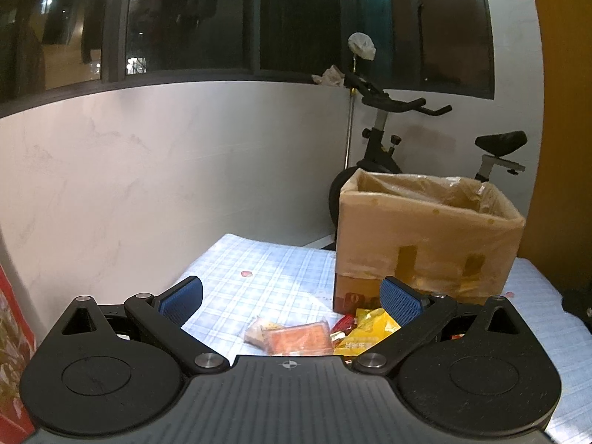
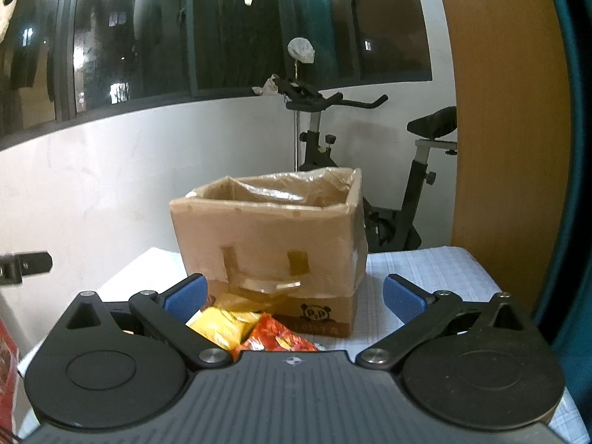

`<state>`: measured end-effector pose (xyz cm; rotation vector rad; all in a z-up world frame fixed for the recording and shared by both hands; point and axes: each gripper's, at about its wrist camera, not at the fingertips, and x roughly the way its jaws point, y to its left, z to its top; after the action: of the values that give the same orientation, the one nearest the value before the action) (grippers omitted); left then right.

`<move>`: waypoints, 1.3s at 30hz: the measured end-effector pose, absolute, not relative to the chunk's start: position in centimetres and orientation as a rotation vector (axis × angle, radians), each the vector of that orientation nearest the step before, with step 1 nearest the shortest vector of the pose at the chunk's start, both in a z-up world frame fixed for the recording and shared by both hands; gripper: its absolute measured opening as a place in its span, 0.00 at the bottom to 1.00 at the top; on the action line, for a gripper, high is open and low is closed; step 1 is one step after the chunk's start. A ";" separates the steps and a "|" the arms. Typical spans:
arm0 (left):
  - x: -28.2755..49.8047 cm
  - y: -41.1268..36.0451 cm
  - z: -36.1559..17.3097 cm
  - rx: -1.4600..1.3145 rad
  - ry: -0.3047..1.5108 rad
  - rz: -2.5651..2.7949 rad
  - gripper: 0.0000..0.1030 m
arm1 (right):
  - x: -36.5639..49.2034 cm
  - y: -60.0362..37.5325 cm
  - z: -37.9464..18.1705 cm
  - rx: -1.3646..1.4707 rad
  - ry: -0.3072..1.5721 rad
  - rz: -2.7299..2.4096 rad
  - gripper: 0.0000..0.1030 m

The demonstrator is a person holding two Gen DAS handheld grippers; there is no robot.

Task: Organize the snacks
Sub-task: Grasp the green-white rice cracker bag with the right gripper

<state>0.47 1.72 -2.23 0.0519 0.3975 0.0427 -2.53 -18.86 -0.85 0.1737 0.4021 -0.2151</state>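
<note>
A pile of snack packets lies on the checked tablecloth in front of an open cardboard box lined with clear plastic. In the left wrist view I see an orange packet, a pale small packet, a yellow packet and a red one. My left gripper is open and empty, above and just short of the pile. In the right wrist view the box is straight ahead, with the yellow packet and a red-orange packet below. My right gripper is open and empty.
The tablecloth covers the table against a white wall. An exercise bike stands behind the box. A wooden panel rises at the right. A red object sits at the far left edge. Part of the other gripper shows at left.
</note>
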 end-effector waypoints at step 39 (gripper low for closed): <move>1.8 4.2 -10.0 -0.059 0.564 0.067 0.99 | -1.7 -13.5 -15.4 -0.341 0.669 -0.126 0.99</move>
<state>1.81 4.20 -10.04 -0.0592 0.5638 0.0668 -1.74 -13.47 -15.36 -0.3411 0.6689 -0.1256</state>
